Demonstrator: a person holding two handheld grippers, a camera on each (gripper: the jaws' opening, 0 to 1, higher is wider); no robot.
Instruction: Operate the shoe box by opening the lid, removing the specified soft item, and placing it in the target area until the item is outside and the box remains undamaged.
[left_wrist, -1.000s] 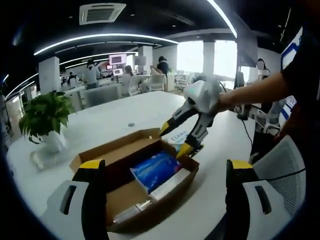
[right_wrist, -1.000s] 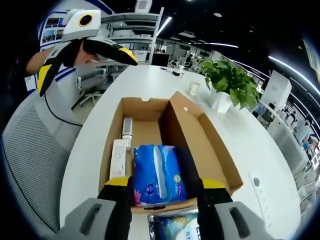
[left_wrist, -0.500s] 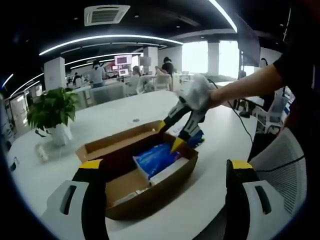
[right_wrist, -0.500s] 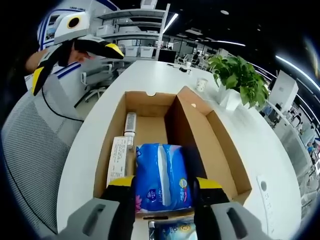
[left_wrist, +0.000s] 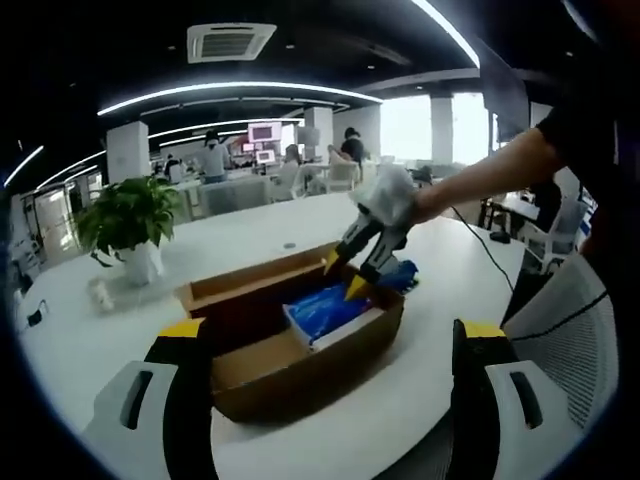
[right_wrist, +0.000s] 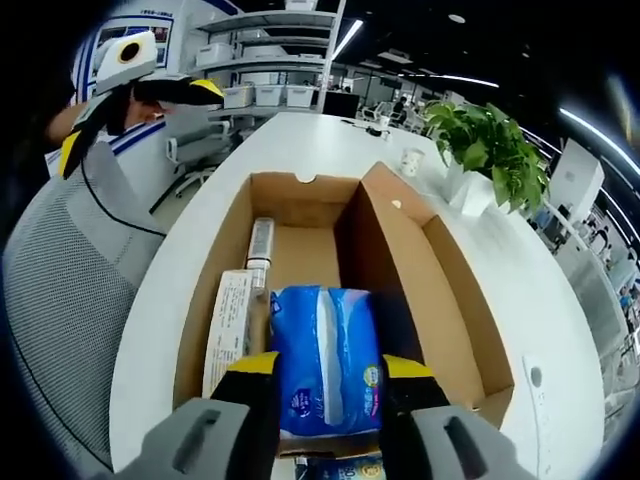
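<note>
Closest in the right gripper view, the right gripper had its yellow-tipped jaws down on either side of the blue soft pack, one jaw at each long edge, pressed against it and gripping. The pack lay inside the open shoe box, at the end nearest the camera. At about 9 o'clock from the pack a flat white carton rested along the box's left wall, with a slim tube just beyond it toward 11 o'clock. The lid flap stood upright down the middle of the cardboard. Under the near edge, at 6 o'clock, another blue packet lay on the white table.

Further off, at 10 o'clock, the left gripper hung in the air above a mesh chair, jaws spread wide and holding nothing. A potted plant sat at 1 o'clock on the far side of the table.

From the left gripper view, its own jaws stood well apart at the bottom, with the box beyond them and the right gripper reaching into it over the blue pack.
</note>
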